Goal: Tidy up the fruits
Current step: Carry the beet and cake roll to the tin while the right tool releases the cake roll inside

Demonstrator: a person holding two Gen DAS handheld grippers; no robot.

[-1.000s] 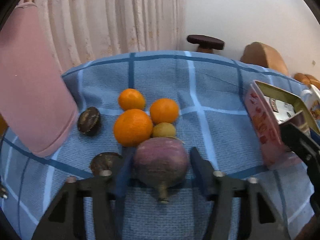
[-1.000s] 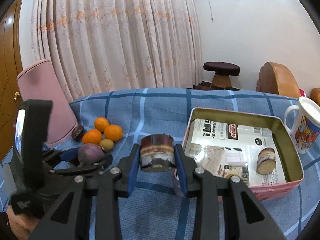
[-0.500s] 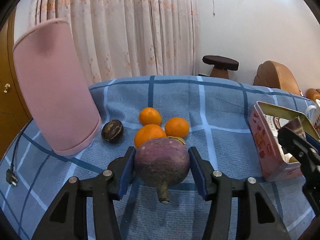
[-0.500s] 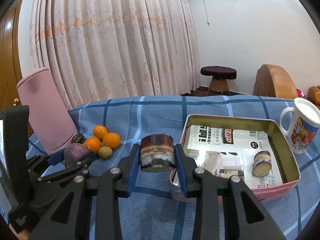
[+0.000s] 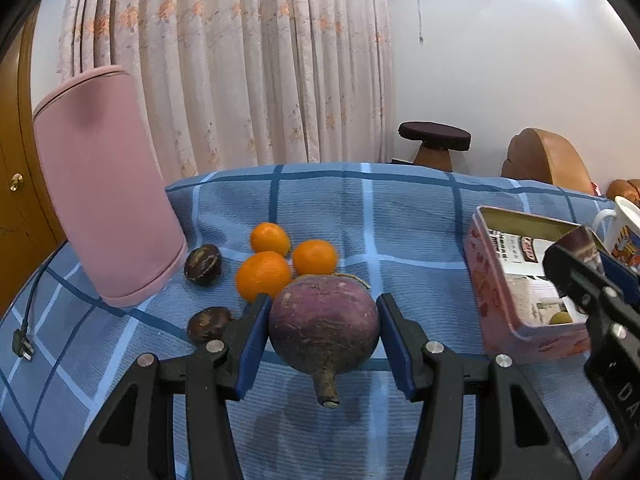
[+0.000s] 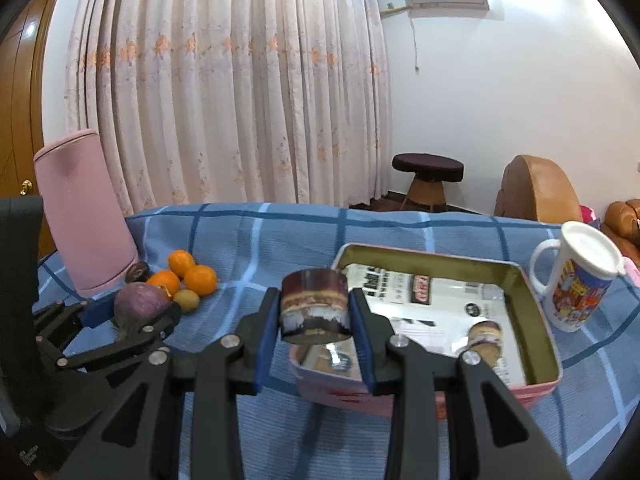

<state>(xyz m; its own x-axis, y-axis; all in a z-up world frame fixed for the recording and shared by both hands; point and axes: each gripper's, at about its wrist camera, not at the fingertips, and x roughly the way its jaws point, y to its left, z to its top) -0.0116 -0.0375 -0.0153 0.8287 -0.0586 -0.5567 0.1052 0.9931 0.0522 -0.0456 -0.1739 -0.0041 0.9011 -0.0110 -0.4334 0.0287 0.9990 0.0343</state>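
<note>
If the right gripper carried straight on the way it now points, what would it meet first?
Most likely the pink tin: the right gripper, shut on a layered cylindrical piece, points over its near rim. Depth is unclear, so it might pass above the rim and reach the paper-lined interior instead.

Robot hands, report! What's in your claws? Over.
Left claw shut on round purple turnip. Right claw shut on brown layered cylinder, by open pink tin. Nothing blocking.

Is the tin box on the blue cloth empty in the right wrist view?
No, the tin box holds printed paper and a round sliced piece lying near its right wall.
</note>
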